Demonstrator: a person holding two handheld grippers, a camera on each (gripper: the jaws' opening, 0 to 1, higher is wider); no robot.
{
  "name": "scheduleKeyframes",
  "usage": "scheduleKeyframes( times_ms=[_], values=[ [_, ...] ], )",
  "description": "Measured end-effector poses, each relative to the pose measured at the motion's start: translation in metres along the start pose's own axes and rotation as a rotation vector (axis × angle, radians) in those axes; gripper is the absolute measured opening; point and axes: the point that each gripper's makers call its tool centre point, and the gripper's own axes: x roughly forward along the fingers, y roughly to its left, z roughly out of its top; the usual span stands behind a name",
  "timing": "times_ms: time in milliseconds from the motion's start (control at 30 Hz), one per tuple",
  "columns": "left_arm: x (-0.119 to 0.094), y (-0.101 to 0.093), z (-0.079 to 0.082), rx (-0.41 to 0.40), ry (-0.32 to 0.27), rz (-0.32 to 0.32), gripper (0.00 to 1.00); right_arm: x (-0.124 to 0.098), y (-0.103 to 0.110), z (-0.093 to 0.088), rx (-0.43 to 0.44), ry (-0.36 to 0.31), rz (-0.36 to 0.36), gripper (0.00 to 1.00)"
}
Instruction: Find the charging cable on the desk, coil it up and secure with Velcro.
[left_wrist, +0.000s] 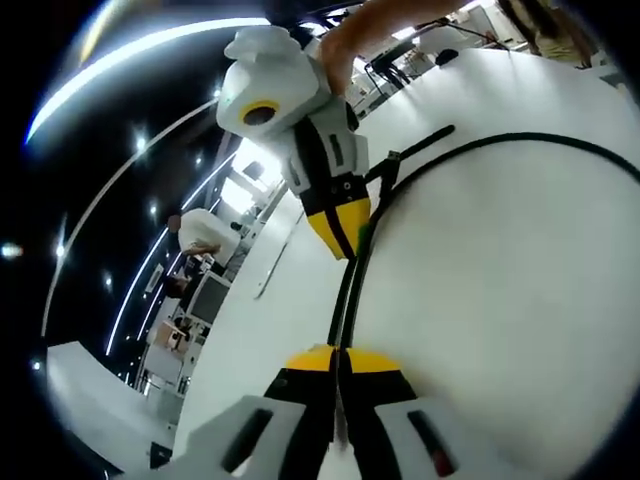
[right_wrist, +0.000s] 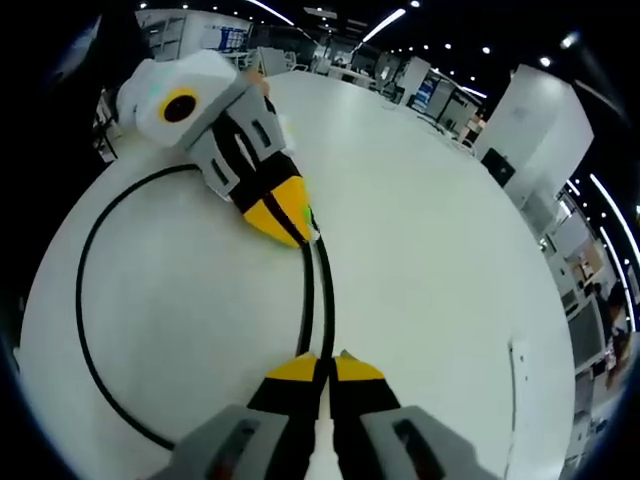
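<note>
One black cable (left_wrist: 352, 275) lies on the white table (left_wrist: 520, 300), and both grippers grip it. In the left gripper view, the left gripper (left_wrist: 338, 362) rises from the bottom centre with its yellow-tipped jaws clenched on two cable strands that run side by side, straight up the frame from the tips. Just above, in the middle of the frame, the right gripper (left_wrist: 345, 235) points down toward it, jaws pinched on the same strands. From there the cable sweeps in a wide arc toward the upper right, and a short end (left_wrist: 420, 145) with a darker strip pokes toward the upper centre.

In the right gripper view, the right gripper (right_wrist: 326, 362) sits at the bottom centre, jaws closed on the cable (right_wrist: 318, 300), whose two strands run up to the left gripper (right_wrist: 300, 232) at upper left, also clamped on it. The rest forms one large loop (right_wrist: 85, 330) over the left half of the table (right_wrist: 430, 260).
</note>
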Motion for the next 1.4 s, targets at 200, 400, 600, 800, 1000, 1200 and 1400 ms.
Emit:
scheduleKeyframes(
  times_ms=[200, 400, 600, 800, 1000, 1200, 1400],
  values=[
    [0.0, 0.004, -0.001, -0.046, -0.004, -0.004, 0.1, 0.001, 0.0, 0.0, -0.001, 0.001, -0.001, 0.05],
    [0.0, 0.007, -0.002, -0.092, -0.001, -0.028, 0.14, 0.001, 0.001, 0.001, -0.004, 0.003, 0.001, 0.05],
    [0.002, 0.009, -0.004, -0.155, 0.009, -0.075, 0.17, 0.001, 0.001, 0.001, -0.008, 0.01, 0.005, 0.05],
    [0.005, 0.011, -0.004, -0.2, 0.027, -0.128, 0.18, 0.001, 0.001, 0.001, -0.009, 0.014, 0.006, 0.05],
    [0.007, 0.013, -0.006, -0.284, 0.018, -0.171, 0.19, 0.001, 0.001, 0.001, -0.005, 0.011, 0.007, 0.05],
    [0.011, 0.013, -0.006, -0.34, 0.014, -0.214, 0.2, 0.001, 0.0, 0.0, -0.004, 0.011, 0.008, 0.05],
    [0.013, 0.013, -0.006, -0.393, 0.022, -0.266, 0.19, 0.001, 0.0, 0.0, -0.007, 0.01, 0.009, 0.05]
  ],
)
